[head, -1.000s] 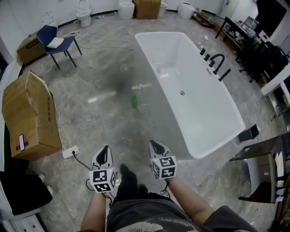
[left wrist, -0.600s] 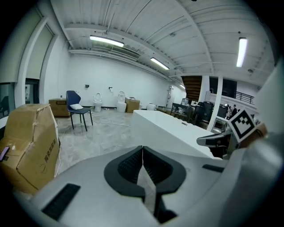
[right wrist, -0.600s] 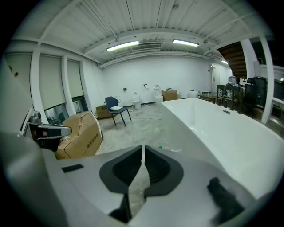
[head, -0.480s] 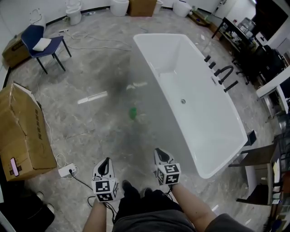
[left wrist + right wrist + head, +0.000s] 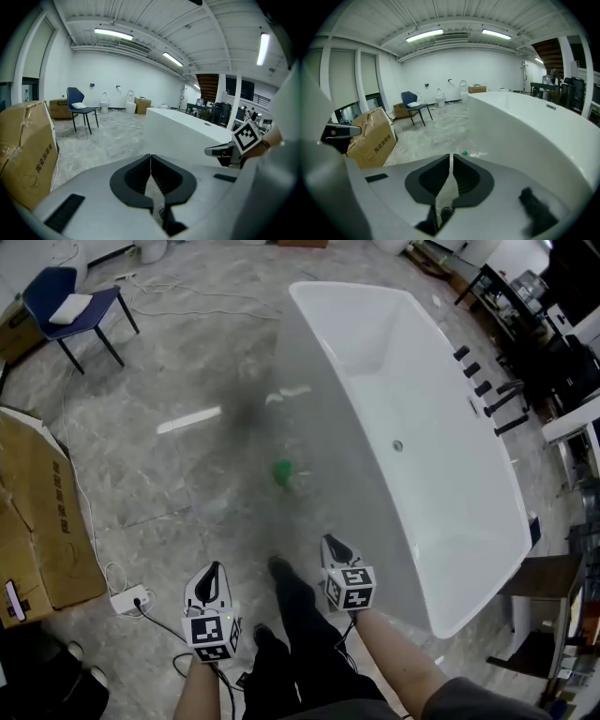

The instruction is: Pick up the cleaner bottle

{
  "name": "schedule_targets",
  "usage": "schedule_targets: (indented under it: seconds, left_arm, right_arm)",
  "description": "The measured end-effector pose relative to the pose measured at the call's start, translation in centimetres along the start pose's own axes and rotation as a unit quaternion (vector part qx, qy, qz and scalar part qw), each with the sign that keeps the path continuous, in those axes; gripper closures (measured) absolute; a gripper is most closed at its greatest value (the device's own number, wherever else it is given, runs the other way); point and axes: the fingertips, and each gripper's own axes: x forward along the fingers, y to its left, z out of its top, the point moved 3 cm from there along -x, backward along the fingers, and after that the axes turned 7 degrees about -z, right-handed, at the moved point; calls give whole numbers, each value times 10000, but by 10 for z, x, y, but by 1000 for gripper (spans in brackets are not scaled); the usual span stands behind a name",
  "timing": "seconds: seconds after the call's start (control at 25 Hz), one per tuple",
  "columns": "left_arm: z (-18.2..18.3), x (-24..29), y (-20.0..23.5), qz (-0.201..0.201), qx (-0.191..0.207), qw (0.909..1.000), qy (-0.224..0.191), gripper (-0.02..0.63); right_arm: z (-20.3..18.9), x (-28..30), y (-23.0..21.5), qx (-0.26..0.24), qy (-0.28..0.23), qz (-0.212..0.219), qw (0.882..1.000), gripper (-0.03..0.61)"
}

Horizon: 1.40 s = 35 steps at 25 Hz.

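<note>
Both the left gripper (image 5: 214, 570) and right gripper (image 5: 331, 543) show jaws together and empty, well apart from the small green cleaner bottle (image 5: 282, 472) on the floor beside the bathtub (image 5: 314, 381); judged light, slick plastic, best clamped across its body.

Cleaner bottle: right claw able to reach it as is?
Likely not yet. The cleaner bottle sits on open floor well ahead of the right claw, whose jaws are shut. Nothing lies between them; the bathtub is off to the side.
</note>
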Motion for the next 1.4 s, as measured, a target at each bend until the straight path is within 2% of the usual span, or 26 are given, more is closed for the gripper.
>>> schedule_targets:
  seconds: [0.24, 0.6, 0.68, 0.76, 0.92, 1.16, 1.4]
  left_arm:
    - [-25, 90, 37, 148, -117, 9996, 226, 598]
    - [-85, 211, 78, 269, -383, 9968, 642, 598]
    - [-103, 233, 83, 243, -392, 9967, 672, 598]
    - [-120, 256, 87, 205, -388, 9970, 632, 598]
    - [-151, 303, 104, 137, -275, 9980, 560, 598]
    - [-191, 358, 134, 120, -321, 9985, 427, 598]
    - [-210, 413, 159, 97, -150, 9997, 156, 598]
  right_arm:
    - [-14, 114, -19, 146, 183, -107, 9997, 546]
    - [-47, 255, -18, -52, 543, 175, 9984, 544]
    - [-61, 284, -22, -57, 553, 242, 9982, 516]
    - [-76, 312, -27, -166, 543, 339, 9978, 435]
    - [-103, 363, -40, -242, 433, 308, 9983, 398]
    - [-145, 415, -46, -133, 313, 408, 9986, 376]
    - [-163, 465, -53, -419, -153, 278, 9986, 377]
